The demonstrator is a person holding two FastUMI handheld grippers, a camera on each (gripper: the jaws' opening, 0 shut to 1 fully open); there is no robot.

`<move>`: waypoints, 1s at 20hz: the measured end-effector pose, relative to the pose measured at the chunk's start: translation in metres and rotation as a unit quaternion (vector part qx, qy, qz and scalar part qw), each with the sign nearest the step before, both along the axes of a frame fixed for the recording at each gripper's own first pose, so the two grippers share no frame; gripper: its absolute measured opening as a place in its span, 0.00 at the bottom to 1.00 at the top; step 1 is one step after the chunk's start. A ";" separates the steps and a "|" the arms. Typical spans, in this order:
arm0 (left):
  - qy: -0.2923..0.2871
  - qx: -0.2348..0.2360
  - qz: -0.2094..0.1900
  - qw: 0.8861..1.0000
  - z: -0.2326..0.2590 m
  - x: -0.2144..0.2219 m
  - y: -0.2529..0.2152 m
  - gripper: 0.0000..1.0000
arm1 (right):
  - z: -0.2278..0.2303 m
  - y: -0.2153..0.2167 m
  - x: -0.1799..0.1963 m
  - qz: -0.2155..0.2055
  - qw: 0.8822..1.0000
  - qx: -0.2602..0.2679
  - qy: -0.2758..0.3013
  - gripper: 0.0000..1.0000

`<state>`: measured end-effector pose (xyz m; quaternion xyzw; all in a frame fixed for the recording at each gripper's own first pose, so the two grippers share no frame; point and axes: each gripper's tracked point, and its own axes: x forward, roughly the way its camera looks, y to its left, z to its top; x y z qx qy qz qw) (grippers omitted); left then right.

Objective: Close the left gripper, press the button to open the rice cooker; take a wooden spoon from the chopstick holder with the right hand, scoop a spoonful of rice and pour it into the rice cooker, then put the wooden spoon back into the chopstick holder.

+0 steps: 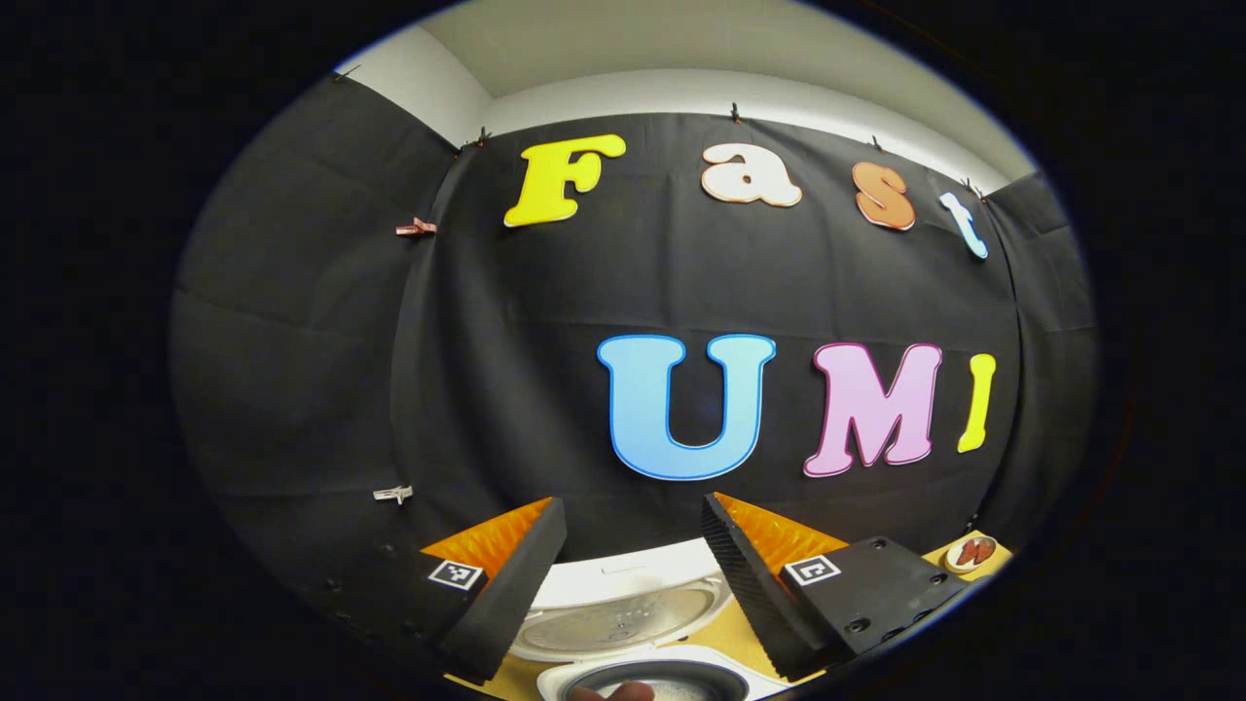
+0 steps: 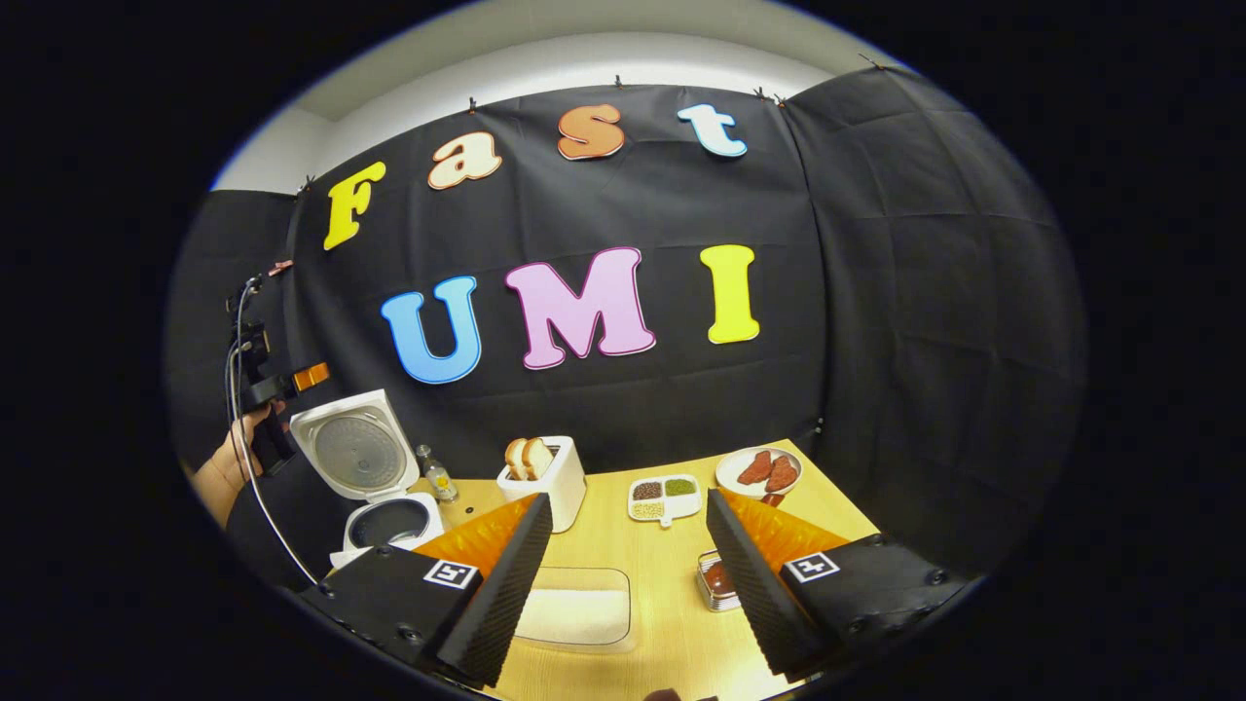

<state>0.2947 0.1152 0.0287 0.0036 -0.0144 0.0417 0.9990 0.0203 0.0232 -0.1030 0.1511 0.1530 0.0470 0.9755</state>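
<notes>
The rice cooker (image 2: 375, 487) stood at the desk's (image 2: 662, 555) far left, its lid up and the inner pot bare. The left gripper (image 1: 633, 584) hovered above it, jaws apart and holding nothing. The right gripper (image 2: 628, 594), jaws also spread and empty, hung over a shallow tray of rice (image 2: 574, 613). No wooden spoon or chopstick holder could be made out. Such a spoon would likely be light, stiff and smooth, best pinched mid-handle.
</notes>
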 end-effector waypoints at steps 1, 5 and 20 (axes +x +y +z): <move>0.003 0.005 0.005 1.000 -0.003 0.012 0.002 0.96 | -0.001 -0.002 -0.002 -0.005 1.000 -0.002 0.002 0.98; 0.030 0.000 0.016 0.999 -0.024 0.055 0.007 0.96 | -0.006 -0.007 -0.014 -0.027 1.000 -0.006 0.014 0.98; 0.098 -0.017 0.012 0.995 -0.082 -0.004 -0.031 1.00 | -0.003 -0.008 -0.010 0.003 1.000 0.009 0.012 0.99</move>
